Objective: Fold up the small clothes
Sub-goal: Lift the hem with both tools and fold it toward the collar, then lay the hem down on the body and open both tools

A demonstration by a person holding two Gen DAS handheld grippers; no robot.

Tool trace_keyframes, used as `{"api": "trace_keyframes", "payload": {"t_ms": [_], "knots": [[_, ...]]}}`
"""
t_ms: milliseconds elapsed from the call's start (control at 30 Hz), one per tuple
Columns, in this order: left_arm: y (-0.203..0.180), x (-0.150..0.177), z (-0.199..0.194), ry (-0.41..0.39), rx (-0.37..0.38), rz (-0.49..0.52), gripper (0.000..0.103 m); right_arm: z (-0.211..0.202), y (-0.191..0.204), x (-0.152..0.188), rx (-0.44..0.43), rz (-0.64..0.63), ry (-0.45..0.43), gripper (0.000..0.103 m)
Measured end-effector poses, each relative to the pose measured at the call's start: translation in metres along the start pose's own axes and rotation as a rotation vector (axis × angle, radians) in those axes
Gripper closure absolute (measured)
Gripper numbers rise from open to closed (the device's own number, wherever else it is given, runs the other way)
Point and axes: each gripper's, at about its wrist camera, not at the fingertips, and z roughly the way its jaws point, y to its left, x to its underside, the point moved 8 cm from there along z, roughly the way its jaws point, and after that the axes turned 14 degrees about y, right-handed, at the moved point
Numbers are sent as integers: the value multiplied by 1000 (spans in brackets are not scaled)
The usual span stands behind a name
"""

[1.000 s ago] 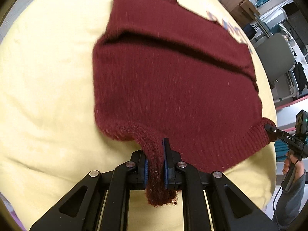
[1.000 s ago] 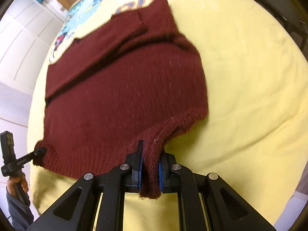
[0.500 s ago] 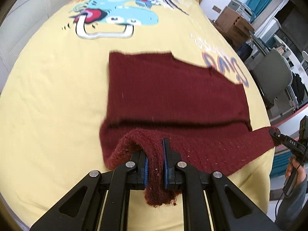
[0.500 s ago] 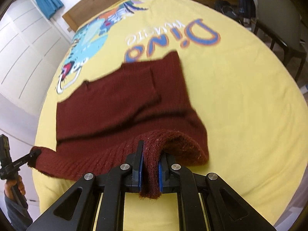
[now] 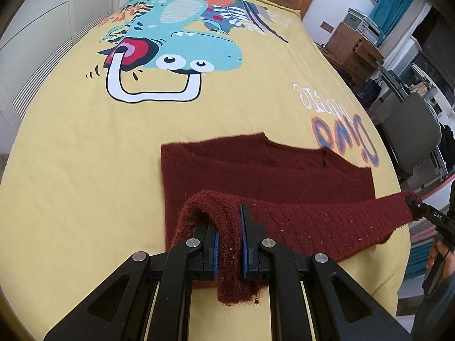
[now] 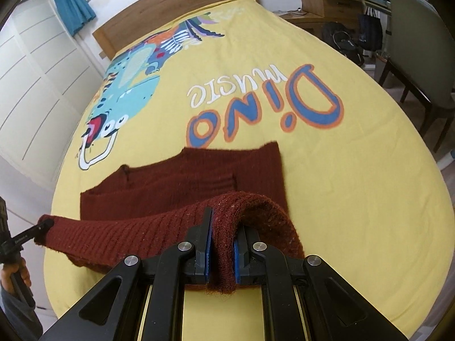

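I see the maroon knit sweater [image 5: 267, 170] lying on the yellow dino bedspread [image 5: 85, 147], its long axis running across my view, neckline toward the headboard [image 6: 170, 2]. My left gripper [image 5: 229, 241] is clamped on one corner of the ribbed hem and my right gripper [image 6: 220, 244] on the other, the hem lifted taut between them. Only the right view shows the green chair [image 6: 418, 37] clearly beside the bed.

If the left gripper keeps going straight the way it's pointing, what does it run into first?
Probably the flat part of the maroon sweater lying on the yellow bedspread, right ahead of the left gripper, whose jaws already clamp the sweater's hem. Depth is hard to judge.
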Motion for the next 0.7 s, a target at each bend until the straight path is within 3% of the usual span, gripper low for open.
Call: {"api": "trace_keyframes", "payload": {"t_ms": [433, 700], "knots": [[20, -42, 59, 68, -85, -23, 93, 71, -2, -53, 79, -10, 132, 92], [26, -47, 95, 70, -206, -25, 91, 109, -6, -56, 129, -13, 221, 92]]}}
